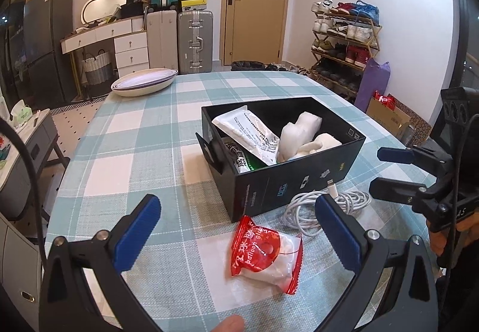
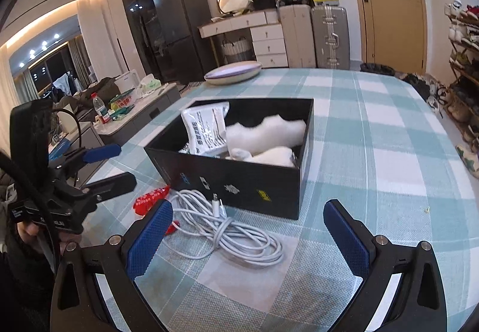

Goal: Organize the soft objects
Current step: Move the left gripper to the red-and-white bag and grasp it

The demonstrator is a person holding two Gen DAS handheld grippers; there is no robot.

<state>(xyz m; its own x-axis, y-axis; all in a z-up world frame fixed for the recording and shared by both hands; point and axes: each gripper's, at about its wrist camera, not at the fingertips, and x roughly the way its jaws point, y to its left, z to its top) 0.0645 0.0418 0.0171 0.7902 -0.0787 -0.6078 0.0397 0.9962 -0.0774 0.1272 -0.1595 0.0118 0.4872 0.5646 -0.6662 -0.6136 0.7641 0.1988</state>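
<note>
A black box [image 1: 299, 179] [image 2: 239, 179] on the checked tablecloth holds white soft rolls [image 1: 302, 128] [image 2: 266, 131] and white printed packets [image 1: 248, 131] [image 2: 206, 128]. A red-and-clear balloon packet [image 1: 265, 254] [image 2: 149, 200] lies on the cloth between my left gripper's [image 1: 239, 230] open fingers. A coiled white cable [image 1: 323, 206] [image 2: 233, 233] lies in front of the box, between my right gripper's [image 2: 248, 233] open fingers. The right gripper [image 1: 386, 170] also shows open at the right edge of the left wrist view; the left gripper [image 2: 119, 164] shows at the left of the right wrist view.
A stack of oval dishes [image 1: 143, 82] [image 2: 233, 73] sits at the table's far edge. Suitcases [image 1: 194, 41], a drawer unit [image 1: 131, 50] and a shoe rack [image 1: 344, 38] stand beyond the table. A side counter [image 2: 134, 110] with clutter stands to the left.
</note>
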